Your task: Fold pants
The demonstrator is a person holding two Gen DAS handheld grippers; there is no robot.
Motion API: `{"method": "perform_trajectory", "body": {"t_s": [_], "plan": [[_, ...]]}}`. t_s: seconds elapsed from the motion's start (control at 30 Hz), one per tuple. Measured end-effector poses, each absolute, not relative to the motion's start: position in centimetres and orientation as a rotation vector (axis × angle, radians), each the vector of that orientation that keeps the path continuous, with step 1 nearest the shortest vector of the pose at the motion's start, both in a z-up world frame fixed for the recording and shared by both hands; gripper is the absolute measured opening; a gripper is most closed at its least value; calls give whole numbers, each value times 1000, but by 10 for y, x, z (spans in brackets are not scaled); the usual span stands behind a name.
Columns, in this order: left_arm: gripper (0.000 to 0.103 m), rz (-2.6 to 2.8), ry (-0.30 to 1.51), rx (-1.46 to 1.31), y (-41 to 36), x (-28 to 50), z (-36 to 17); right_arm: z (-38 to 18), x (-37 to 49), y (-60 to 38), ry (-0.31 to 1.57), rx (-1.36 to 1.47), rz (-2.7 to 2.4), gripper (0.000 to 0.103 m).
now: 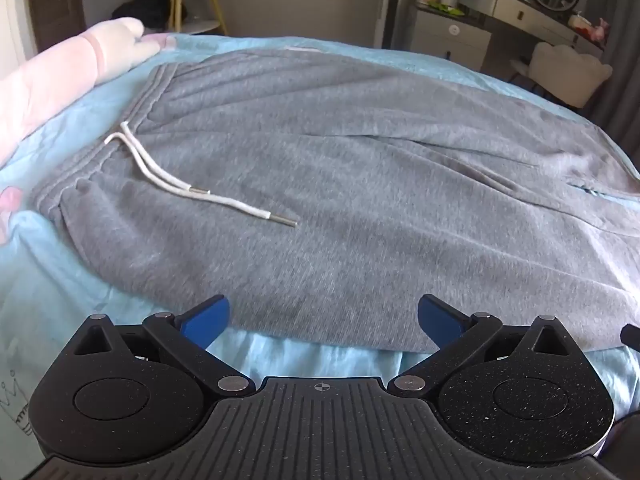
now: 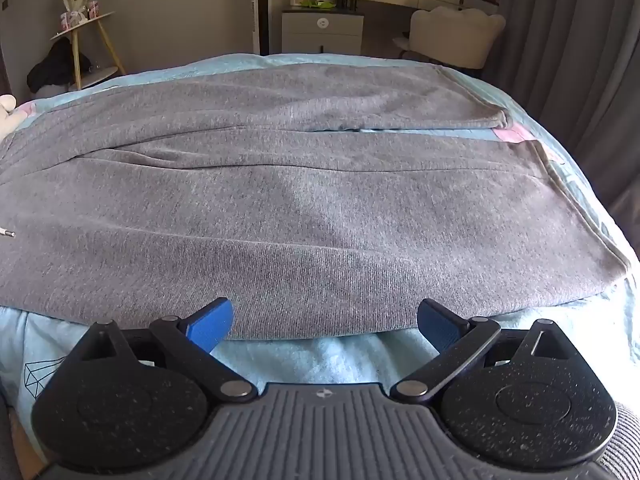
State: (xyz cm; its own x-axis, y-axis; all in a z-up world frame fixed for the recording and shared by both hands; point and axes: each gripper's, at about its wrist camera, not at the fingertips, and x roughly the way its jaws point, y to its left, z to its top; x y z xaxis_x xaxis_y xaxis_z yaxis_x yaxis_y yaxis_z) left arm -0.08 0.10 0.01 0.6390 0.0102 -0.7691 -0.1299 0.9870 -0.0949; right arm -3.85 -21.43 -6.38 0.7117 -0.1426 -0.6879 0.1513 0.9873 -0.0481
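Grey sweatpants (image 1: 320,184) lie flat across a light blue bed sheet (image 1: 60,280), waistband to the left, with a white drawstring (image 1: 168,176) trailing over the front. In the right wrist view the two legs (image 2: 320,208) stretch to the right, cuffs near the bed's right side. My left gripper (image 1: 323,312) hovers open above the pants' near edge below the waist, nothing between its blue pads. My right gripper (image 2: 325,316) is open too, over the near edge of the closer leg.
A pink and white pillow or plush (image 1: 60,68) rests at the bed's far left. Beyond the bed stand a small yellow-legged shelf (image 2: 88,48), a white nightstand (image 2: 322,32), a cream chair (image 2: 456,36) and a dressing table (image 1: 520,12). Grey curtains (image 2: 568,40) hang at right.
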Motion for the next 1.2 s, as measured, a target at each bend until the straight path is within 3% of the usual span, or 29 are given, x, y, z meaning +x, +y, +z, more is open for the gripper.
{"method": "perform_trajectory", "body": {"t_s": [1.2], "plan": [[103,108,937,-101,-5,5,-9,-65,-37,-217,775,29,-160,99]]}}
